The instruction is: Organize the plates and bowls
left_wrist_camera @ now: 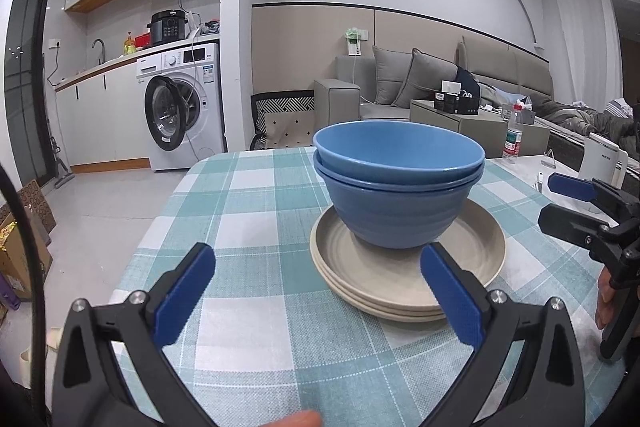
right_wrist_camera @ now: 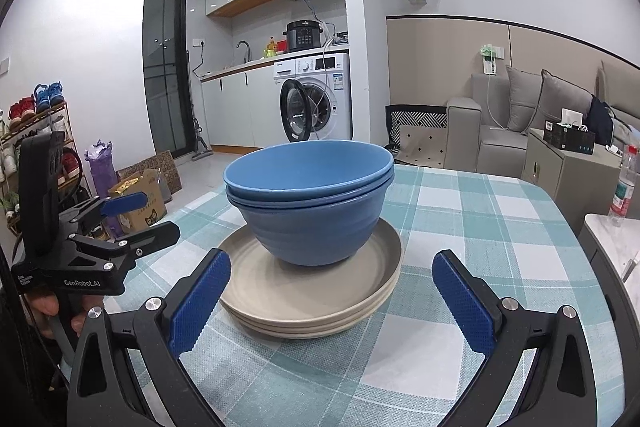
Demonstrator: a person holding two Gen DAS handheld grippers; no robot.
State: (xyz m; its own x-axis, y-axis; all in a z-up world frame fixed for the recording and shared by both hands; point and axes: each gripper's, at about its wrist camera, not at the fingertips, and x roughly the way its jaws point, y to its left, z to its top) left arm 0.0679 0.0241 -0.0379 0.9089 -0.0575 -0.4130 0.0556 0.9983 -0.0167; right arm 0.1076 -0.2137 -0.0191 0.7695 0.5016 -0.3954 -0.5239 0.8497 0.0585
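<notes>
Two nested blue bowls [left_wrist_camera: 398, 183] stood upright on a stack of beige plates [left_wrist_camera: 408, 259] at the centre of both views, on the checked tablecloth [left_wrist_camera: 248, 211] of the table.

My left gripper [left_wrist_camera: 318, 291] occupied the bottom of the left wrist view, its blue-padded fingers spread wide and holding nothing; the right-hand finger overlapped the near rim of the plates in the picture, though I could not tell whether it touched them.

My right gripper [right_wrist_camera: 332, 295] filled the bottom of the right wrist view, likewise spread and empty, its left-hand finger crossing the near left rim of the plate stack.

Each gripper also appeared at the edge of the other's view: the right one at middle right of the left wrist view, the left one at middle left of the right wrist view, both beside the stack and apart from it.

Nothing lay between either gripper and the stack.

Behind the table, a washing machine [left_wrist_camera: 182, 103] with its door ajar stood at middle left of the left wrist view, a grey sofa [left_wrist_camera: 400, 87] at right of centre, and a plastic bottle [left_wrist_camera: 514, 135] and a white kettle [left_wrist_camera: 602, 159] at far right.

A shoe rack [right_wrist_camera: 36, 131] and cardboard boxes [right_wrist_camera: 140, 191] showed at left in the right wrist view.
</notes>
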